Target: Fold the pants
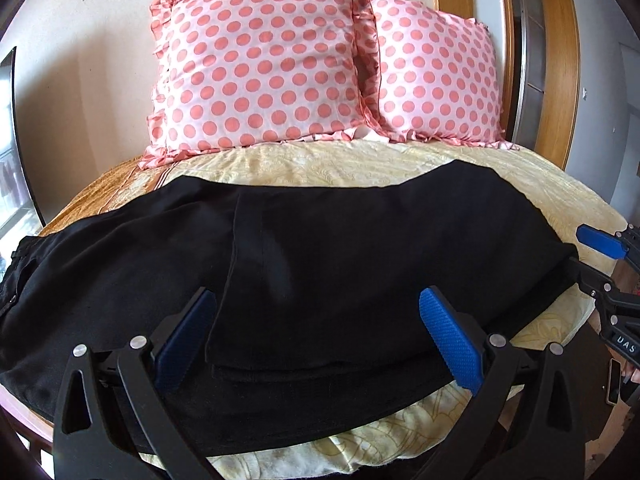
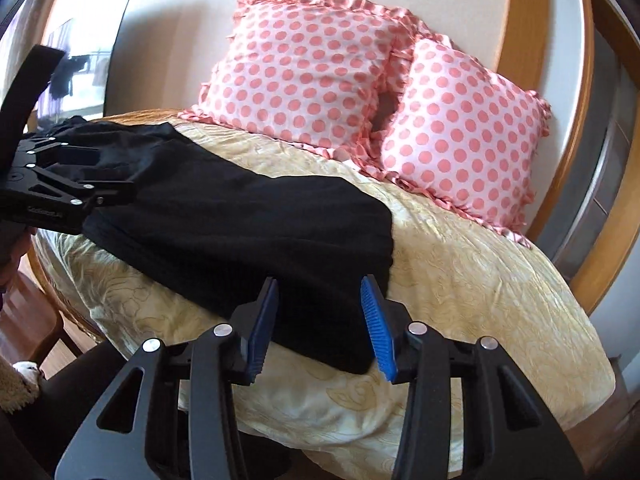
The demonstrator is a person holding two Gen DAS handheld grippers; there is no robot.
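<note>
Black pants (image 1: 320,248) lie flat across the yellow bed cover, legs stacked, waistband at the far left. They also show in the right wrist view (image 2: 248,216). My left gripper (image 1: 316,320) is open, its blue pads hovering over the near edge of the pants around mid-length. My right gripper (image 2: 320,312) is open over the leg-end corner of the pants, nothing between its pads. The right gripper shows at the right edge of the left wrist view (image 1: 600,248). The left gripper's body shows at the left of the right wrist view (image 2: 60,184).
Two pink polka-dot pillows (image 1: 260,68) (image 2: 460,148) lean against the wall at the head of the bed. The yellow bed cover (image 2: 480,280) extends to the right. A wooden door frame (image 1: 556,60) stands right. A wooden chair (image 2: 28,320) is at lower left.
</note>
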